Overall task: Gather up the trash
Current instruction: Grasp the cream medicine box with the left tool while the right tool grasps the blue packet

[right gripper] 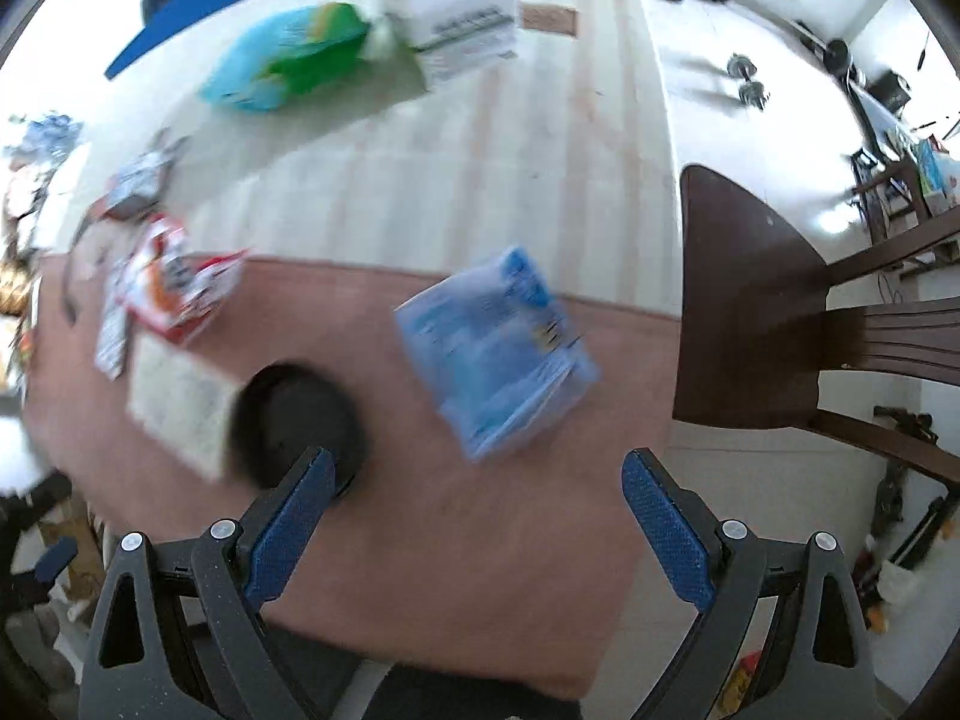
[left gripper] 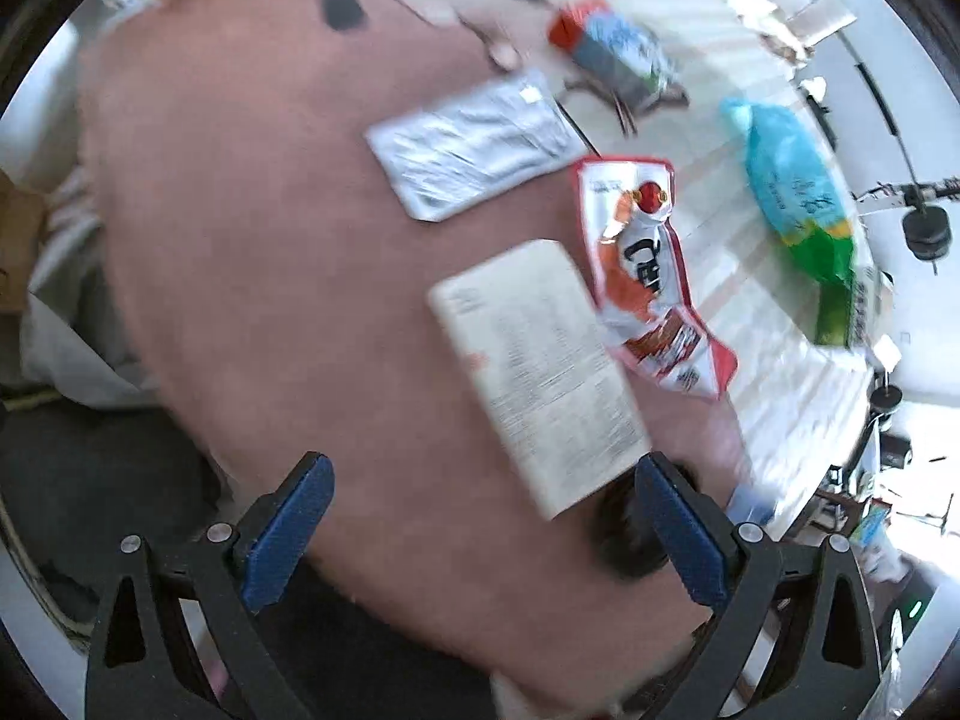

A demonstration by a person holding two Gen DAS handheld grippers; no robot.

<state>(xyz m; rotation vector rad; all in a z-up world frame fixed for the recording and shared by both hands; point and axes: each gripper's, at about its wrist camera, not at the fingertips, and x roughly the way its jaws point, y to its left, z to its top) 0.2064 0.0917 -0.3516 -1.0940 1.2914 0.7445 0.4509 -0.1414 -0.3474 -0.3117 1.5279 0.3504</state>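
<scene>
Trash lies on a table with a pink mat [left gripper: 240,240]. In the left wrist view I see a silver foil pouch [left gripper: 474,144], a white printed carton [left gripper: 540,372], a red and white snack wrapper [left gripper: 648,282], a blue and green bag [left gripper: 798,204] and a red-capped wrapper [left gripper: 612,48]. My left gripper [left gripper: 480,534] is open above the mat, just short of the carton. In the right wrist view a blue tissue pack [right gripper: 498,354] lies ahead of my open right gripper [right gripper: 474,528]. A black round lid [right gripper: 294,420] sits by its left finger.
A white box [right gripper: 462,18] and the blue and green bag [right gripper: 288,60] lie at the far end of the wooden table [right gripper: 480,168]. A dark wooden chair [right gripper: 780,312] stands at the right. The carton [right gripper: 180,402] and red wrapper [right gripper: 174,288] lie left.
</scene>
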